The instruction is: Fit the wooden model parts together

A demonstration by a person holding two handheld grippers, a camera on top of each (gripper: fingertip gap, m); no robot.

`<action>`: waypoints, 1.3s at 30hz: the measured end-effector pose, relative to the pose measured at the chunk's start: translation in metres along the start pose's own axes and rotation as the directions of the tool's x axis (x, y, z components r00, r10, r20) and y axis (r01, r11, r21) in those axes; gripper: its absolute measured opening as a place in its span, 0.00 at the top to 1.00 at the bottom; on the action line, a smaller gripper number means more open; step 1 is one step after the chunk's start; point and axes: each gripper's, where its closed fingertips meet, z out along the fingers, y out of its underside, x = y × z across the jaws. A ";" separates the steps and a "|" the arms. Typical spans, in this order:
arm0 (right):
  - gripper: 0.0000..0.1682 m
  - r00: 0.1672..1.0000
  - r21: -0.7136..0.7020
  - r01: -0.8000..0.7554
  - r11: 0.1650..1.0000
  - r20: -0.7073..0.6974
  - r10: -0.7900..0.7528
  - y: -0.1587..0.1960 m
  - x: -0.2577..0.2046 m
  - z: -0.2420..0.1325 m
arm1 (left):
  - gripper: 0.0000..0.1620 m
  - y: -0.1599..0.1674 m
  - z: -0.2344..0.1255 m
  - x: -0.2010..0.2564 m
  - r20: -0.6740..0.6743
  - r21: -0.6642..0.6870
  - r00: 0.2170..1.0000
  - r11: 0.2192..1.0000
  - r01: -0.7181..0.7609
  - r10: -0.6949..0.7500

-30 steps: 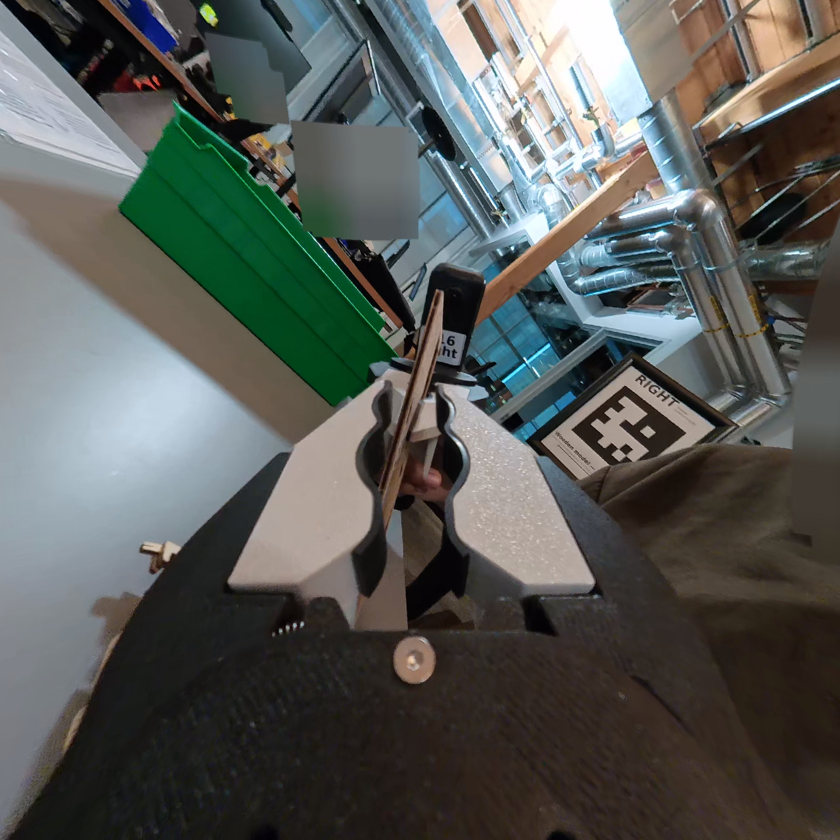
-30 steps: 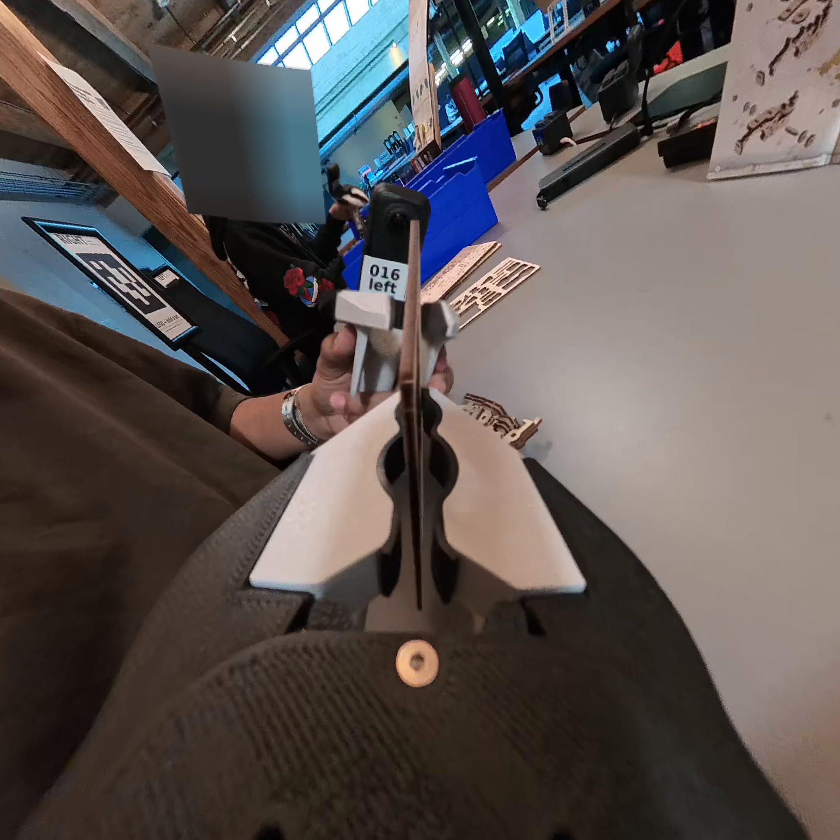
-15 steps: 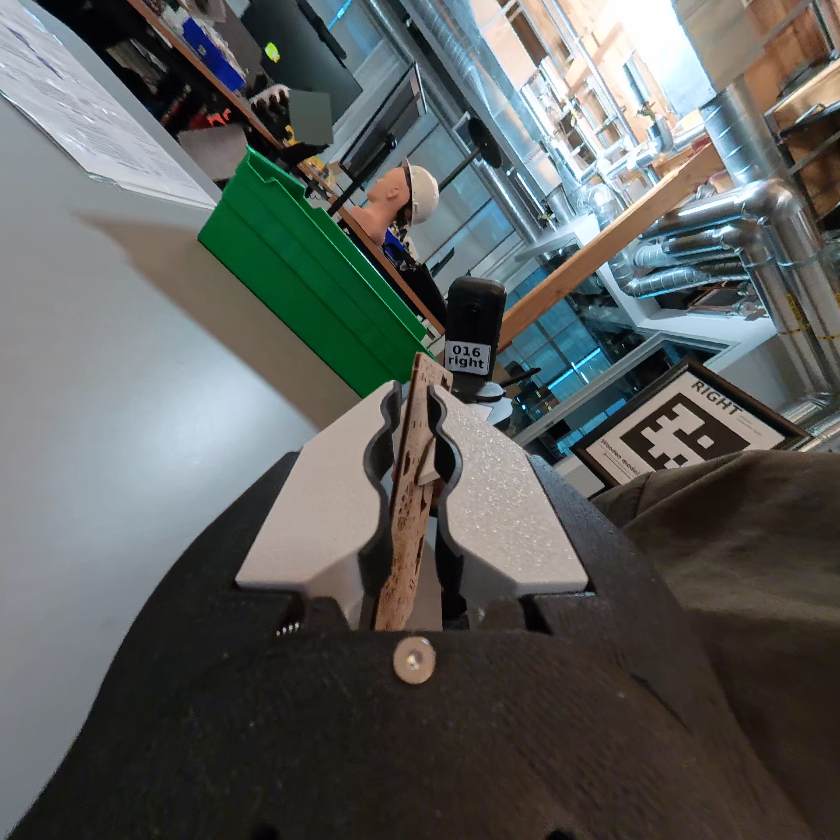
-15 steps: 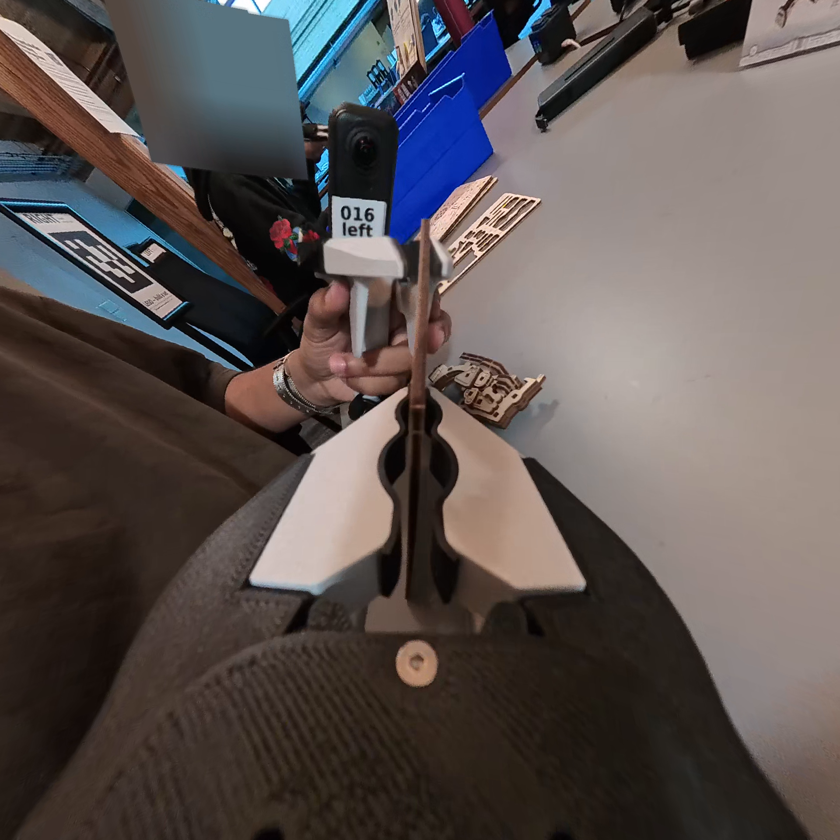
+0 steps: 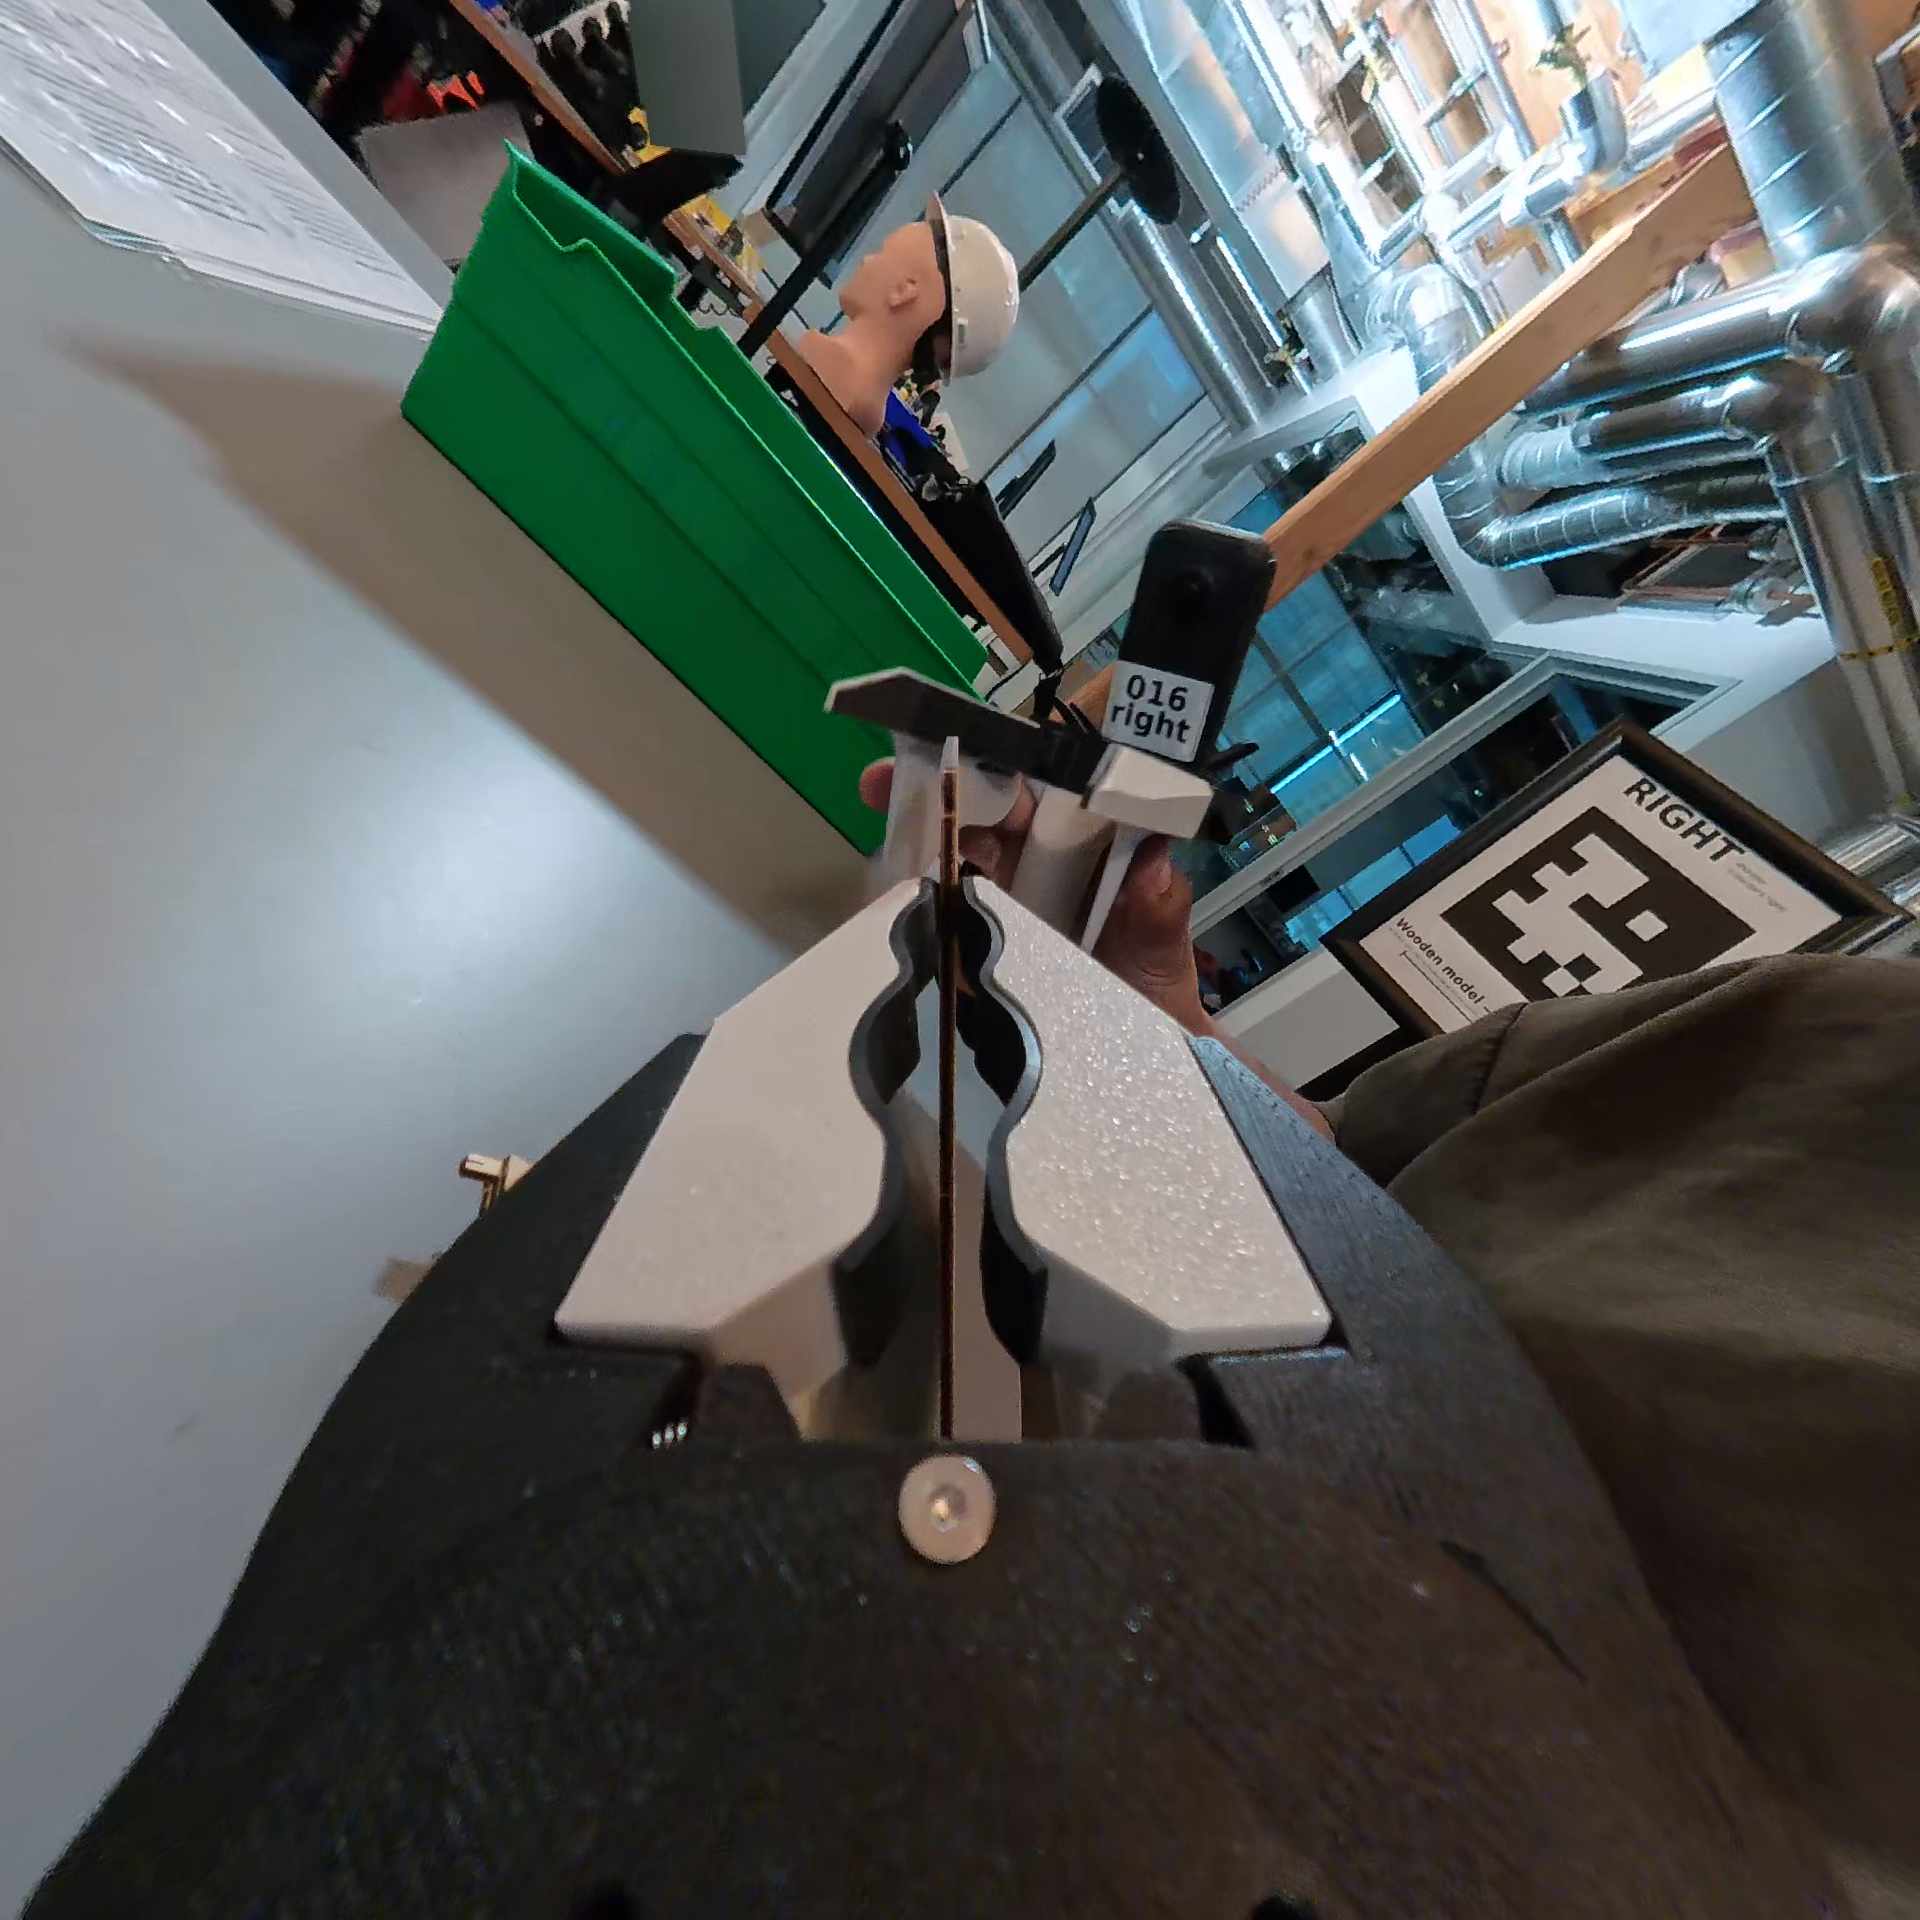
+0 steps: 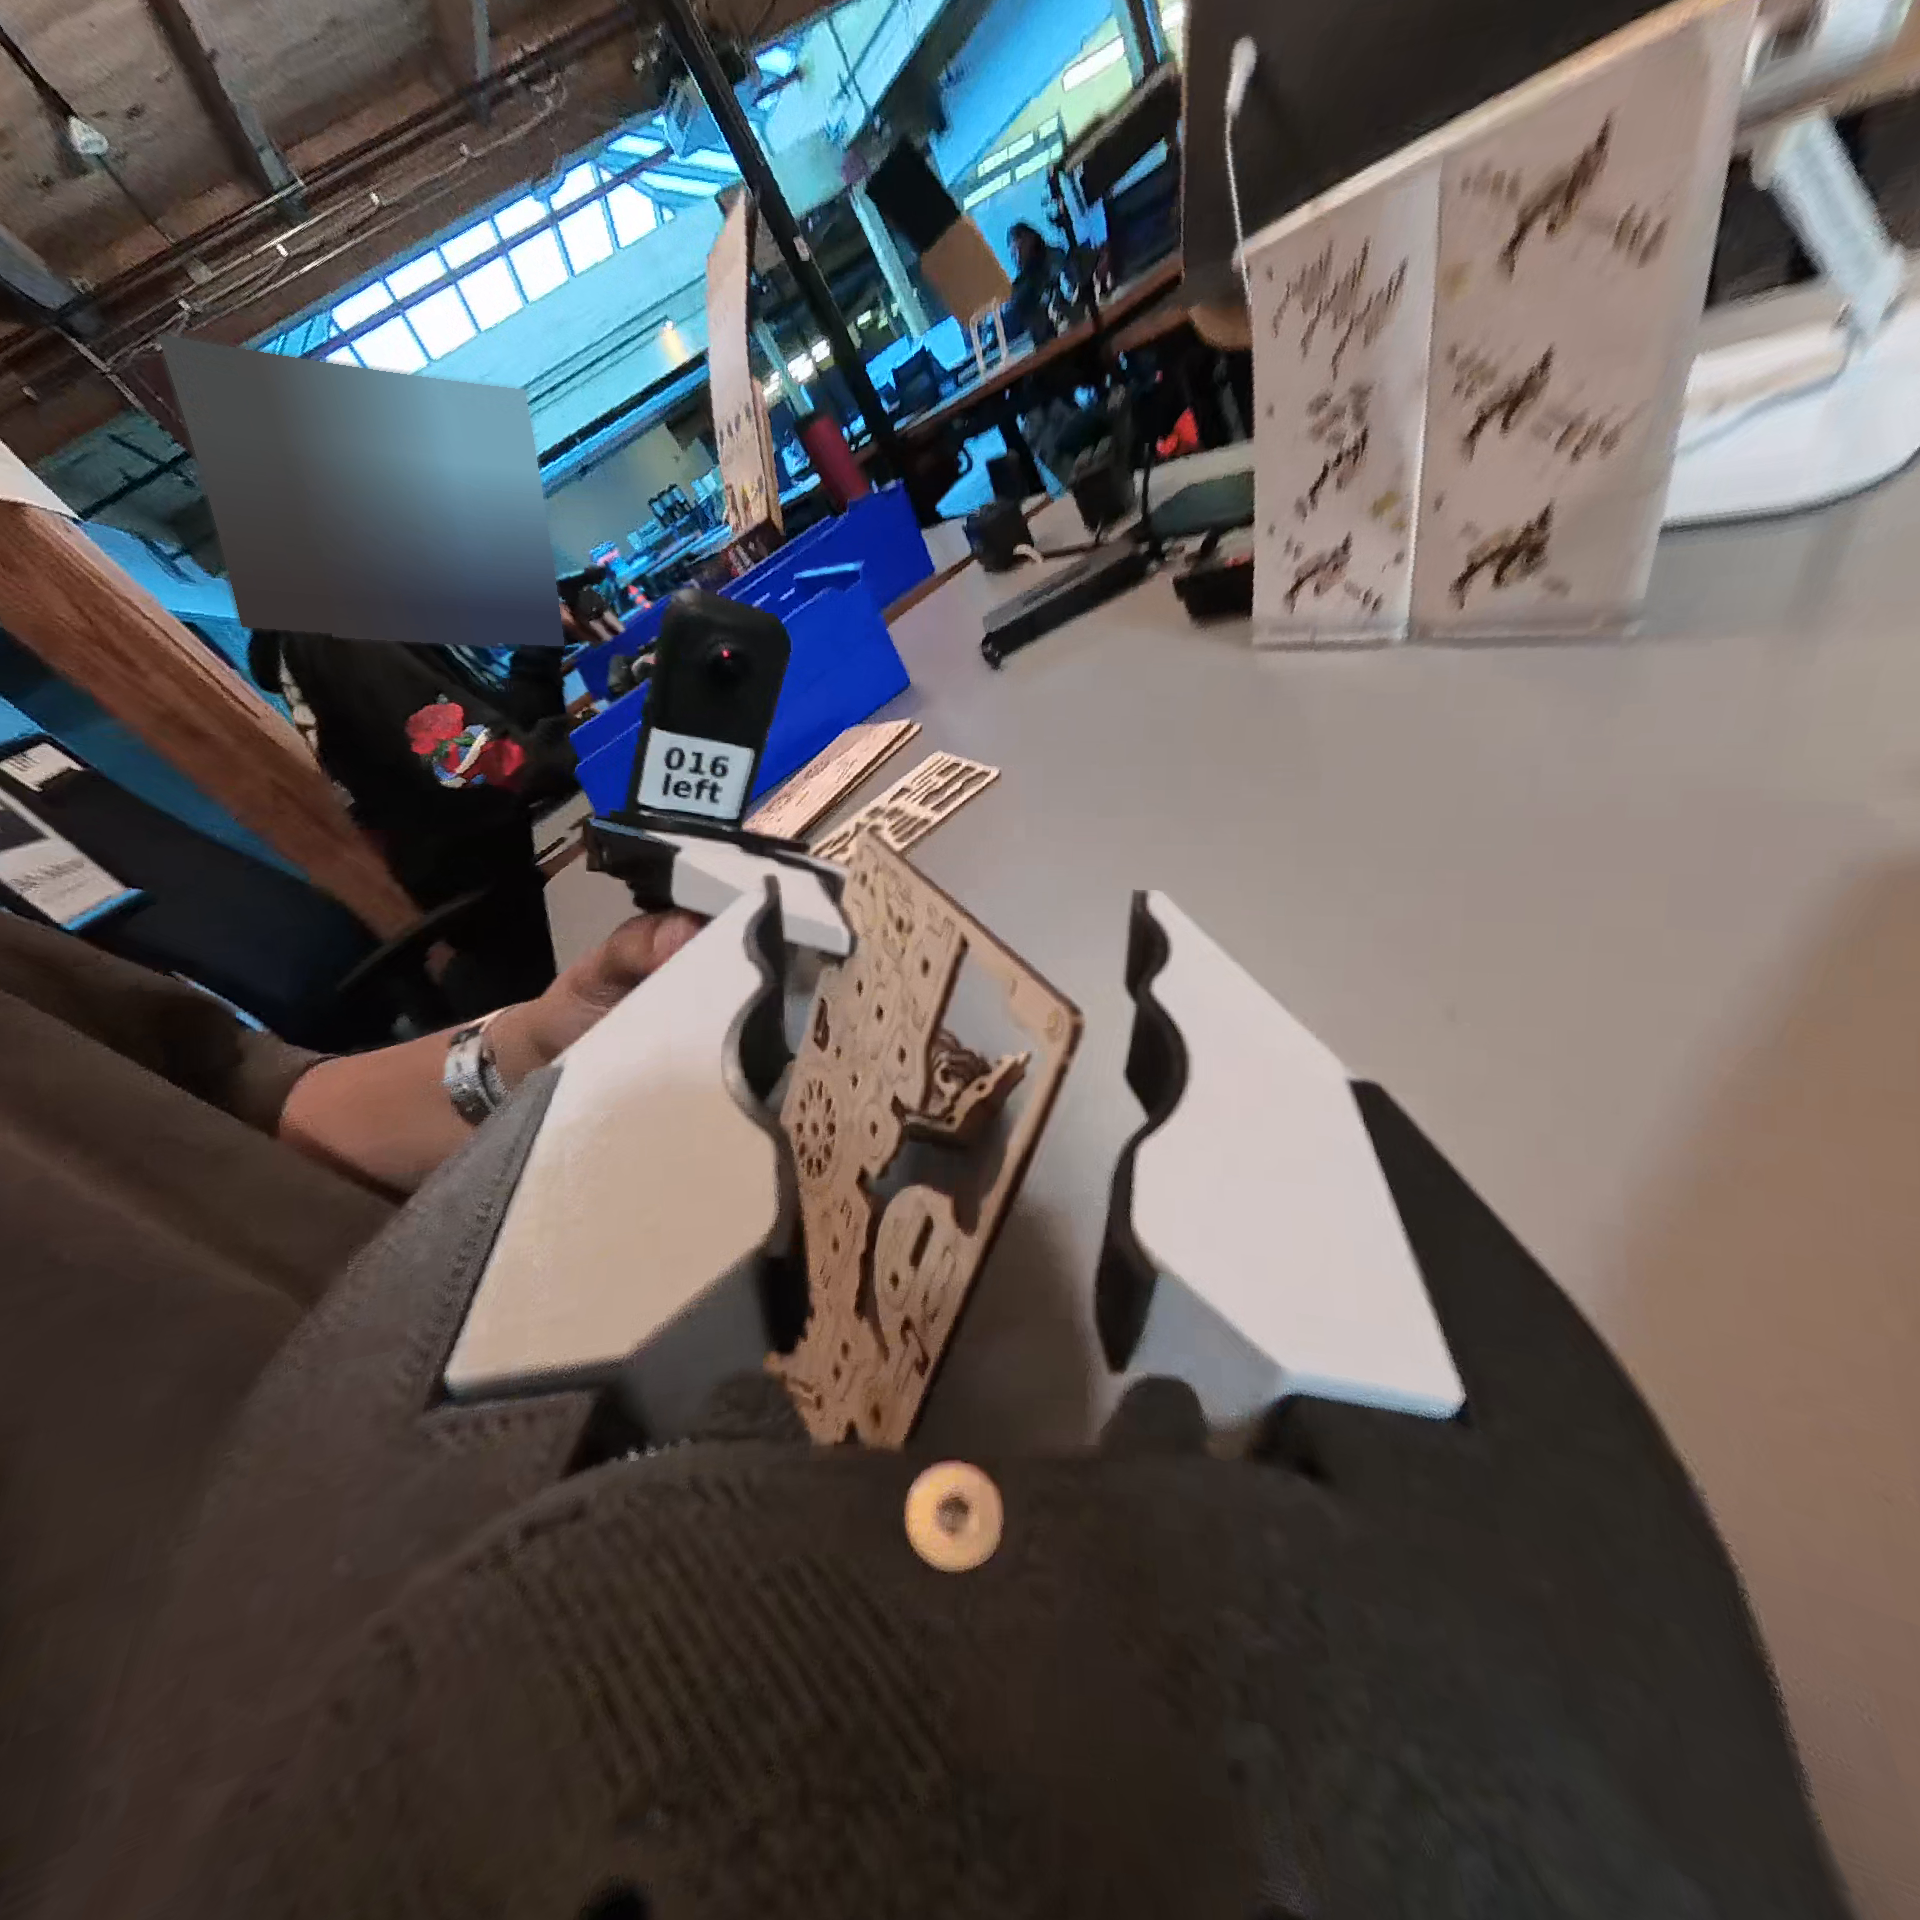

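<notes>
Half a second ago both grippers pinched the wooden sheet point(image 6: 914, 1174) edge-on; now the right gripper point(image 6: 951, 935) has let go, its fingers spread wide at lower centre of the right wrist view, and the sheet leans loose between them, closer to the left-hand finger. In the left wrist view the left gripper point(image 5: 948, 904) is clenched on that same sheet, which shows there only as a thin dark line running up the centre between the closed pads. Just beyond it, in the middle of that frame, the right gripper appears again with its fingers parted, held by a hand point(image 5: 1132, 914). As for progress, the sheet looks like a laser-cut panel with many parts not yet pressed out, and some cut-outs already empty, so I judge the fitting barely begun: no two parts are seen joined in either gripper. Farther out in the right wrist view, at centre, two more flat wooden sheets point(image 6: 914, 795) lie on the grey table point(image 6: 1455, 883) beside blue bins point(image 6: 831, 644); whether a small assembly lies behind the held sheet is hard to tell, as it is hidden. Farthest off, at upper right, stand blurred instruction pages point(image 6: 1444, 395), and in the left wrist view a green bin point(image 5: 644, 488) sits at upper left.
</notes>
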 end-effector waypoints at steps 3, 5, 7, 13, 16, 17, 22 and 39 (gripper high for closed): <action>0.60 0.986 0.043 0.161 0.986 -0.055 -0.158 -0.009 -0.004 -0.002 | 1.00 0.002 0.001 0.001 -0.002 -0.012 1.000 1.000 -0.010 0.010; 0.63 0.949 -0.005 0.294 0.956 -0.117 -0.292 -0.005 -0.003 -0.001 | 0.99 0.004 0.002 0.001 0.012 -0.028 0.999 0.999 -0.047 0.047; 0.63 0.892 -0.063 0.412 0.909 -0.176 -0.416 0.000 -0.002 0.001 | 0.99 0.007 0.003 0.003 0.027 -0.048 0.994 0.994 -0.101 0.102; 0.72 0.820 -0.107 0.516 0.850 -0.224 -0.527 0.006 -0.004 0.002 | 0.99 0.014 0.008 0.009 0.026 -0.083 0.982 0.979 -0.183 0.186; 0.72 0.894 -0.036 0.399 0.916 -0.205 -0.398 0.001 -0.002 -0.002 | 0.99 0.005 0.004 0.012 -0.009 -0.025 0.992 0.992 -0.123 0.123; 0.72 0.921 -0.016 0.344 0.939 -0.187 -0.341 0.000 -0.001 -0.003 | 0.99 0.002 0.002 0.012 -0.016 -0.004 0.994 0.994 -0.109 0.108; 0.79 0.996 -0.009 0.088 0.996 -0.032 -0.089 0.013 -0.006 0.004 | 0.99 -0.001 0.000 0.012 -0.017 0.006 0.991 0.991 -0.133 0.133; 0.99 0.985 -0.043 -0.091 0.995 0.144 0.097 0.019 -0.020 0.005 | 0.97 -0.015 -0.010 -0.002 0.073 0.083 0.990 0.989 -0.123 0.118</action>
